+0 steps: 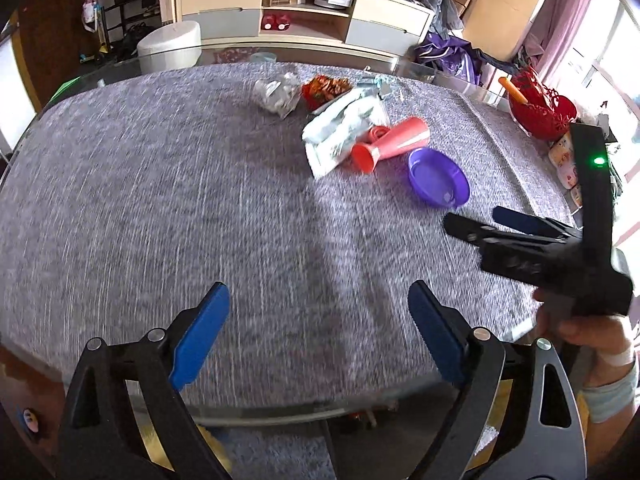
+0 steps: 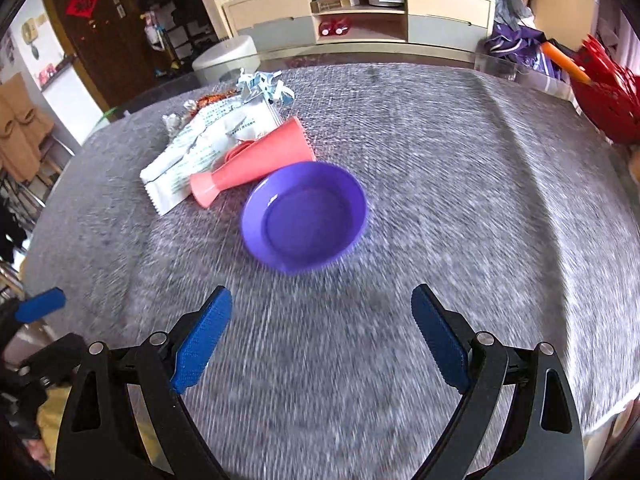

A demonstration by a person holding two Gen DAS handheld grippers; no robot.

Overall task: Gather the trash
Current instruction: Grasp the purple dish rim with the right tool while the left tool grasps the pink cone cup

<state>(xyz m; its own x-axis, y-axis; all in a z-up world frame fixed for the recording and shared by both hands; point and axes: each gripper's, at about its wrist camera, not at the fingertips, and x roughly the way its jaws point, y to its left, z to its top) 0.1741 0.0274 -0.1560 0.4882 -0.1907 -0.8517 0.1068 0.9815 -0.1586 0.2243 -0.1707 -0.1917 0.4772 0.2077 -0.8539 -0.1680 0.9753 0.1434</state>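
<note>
Both the left gripper [image 1: 318,332] and right gripper [image 2: 320,336] hang empty with jaws spread wide; the white wrapper [image 2: 200,152], its long axis running diagonally, lies beyond the purple bowl [image 2: 304,216], probably nearer the right gripper.

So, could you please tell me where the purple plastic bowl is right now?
The purple plastic bowl sits upright on the grey tablecloth, mid-frame in the right wrist view, just right of the tipped pink plastic cup.

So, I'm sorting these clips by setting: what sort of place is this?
Most likely a home living or dining room: a cloth-covered table, a low media cabinet against the far wall, and household clutter such as a red basket.
</note>
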